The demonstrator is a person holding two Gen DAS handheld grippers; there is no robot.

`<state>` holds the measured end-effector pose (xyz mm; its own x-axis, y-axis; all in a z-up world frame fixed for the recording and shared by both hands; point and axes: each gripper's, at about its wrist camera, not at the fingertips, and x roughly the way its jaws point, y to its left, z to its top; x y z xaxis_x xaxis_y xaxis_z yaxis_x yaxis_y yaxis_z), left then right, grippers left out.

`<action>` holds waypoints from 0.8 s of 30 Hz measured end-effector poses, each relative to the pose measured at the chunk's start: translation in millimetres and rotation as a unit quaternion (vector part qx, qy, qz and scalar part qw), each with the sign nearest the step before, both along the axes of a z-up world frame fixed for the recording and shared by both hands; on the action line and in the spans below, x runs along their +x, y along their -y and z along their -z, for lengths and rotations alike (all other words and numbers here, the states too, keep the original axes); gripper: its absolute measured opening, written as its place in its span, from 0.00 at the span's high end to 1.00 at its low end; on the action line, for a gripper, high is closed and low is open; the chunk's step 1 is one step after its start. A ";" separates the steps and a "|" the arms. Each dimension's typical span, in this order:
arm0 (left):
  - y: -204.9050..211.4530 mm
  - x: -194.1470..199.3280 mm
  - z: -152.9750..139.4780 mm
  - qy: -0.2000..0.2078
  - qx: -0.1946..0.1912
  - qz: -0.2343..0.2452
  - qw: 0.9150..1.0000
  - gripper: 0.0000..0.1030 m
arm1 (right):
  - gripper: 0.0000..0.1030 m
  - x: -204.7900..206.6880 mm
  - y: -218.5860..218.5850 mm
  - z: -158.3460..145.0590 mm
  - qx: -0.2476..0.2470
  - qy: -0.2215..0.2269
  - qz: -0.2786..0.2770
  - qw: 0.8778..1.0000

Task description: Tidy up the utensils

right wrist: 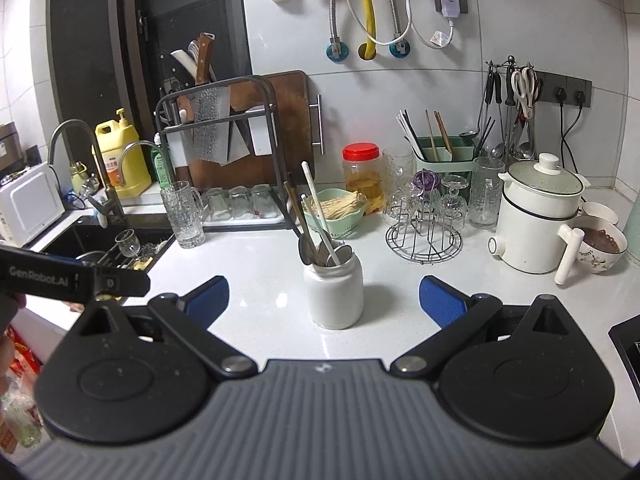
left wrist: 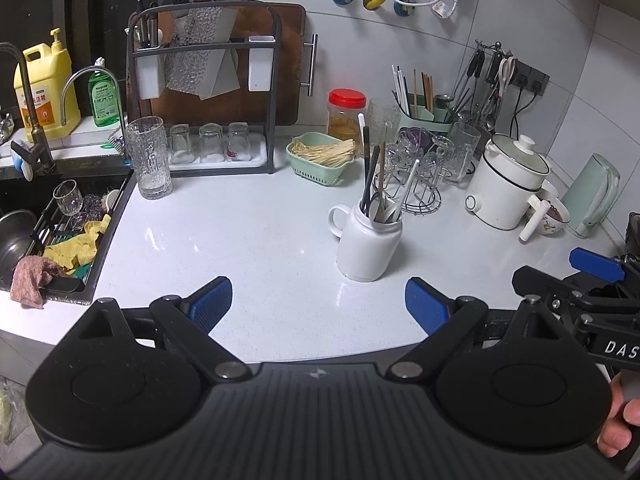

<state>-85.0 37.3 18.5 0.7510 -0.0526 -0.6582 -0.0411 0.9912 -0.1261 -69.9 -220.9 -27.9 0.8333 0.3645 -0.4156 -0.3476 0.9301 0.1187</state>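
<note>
A white ceramic mug (left wrist: pixel 368 242) (right wrist: pixel 334 292) stands on the white counter and holds several utensils (left wrist: pixel 378 184) (right wrist: pixel 318 224): dark chopsticks, spoons and a white-handled piece. A green utensil caddy (left wrist: pixel 424 114) (right wrist: pixel 444 160) with chopsticks sits at the back by the wall. My left gripper (left wrist: pixel 319 306) is open and empty, near the counter's front edge, left of the mug. My right gripper (right wrist: pixel 324 302) is open and empty, with the mug straight ahead between its blue pads. In the left wrist view the right gripper's body shows at the right edge.
A sink (left wrist: pixel 60 236) with glasses and cloths lies to the left. A rack with a cleaver, cutting board and upturned glasses (left wrist: pixel 212 144) stands behind. A green basket (left wrist: pixel 320 158), a red-lidded jar (left wrist: pixel 347 114), a wire glass stand (right wrist: pixel 424 236), a white pot (right wrist: pixel 536 224) and a bowl (right wrist: pixel 600 246) crowd the back right.
</note>
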 end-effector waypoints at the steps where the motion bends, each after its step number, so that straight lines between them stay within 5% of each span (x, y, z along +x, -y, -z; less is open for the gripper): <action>1: 0.4 -1.3 0.1 0.000 0.000 0.000 1.000 0.07 | 0.00 -0.9 0.5 0.6 0.000 0.000 0.000 1.000; 24: -4.3 -13.6 -7.3 0.014 0.009 0.000 1.000 0.06 | 0.00 -8.4 -2.3 2.5 0.005 0.002 0.011 1.000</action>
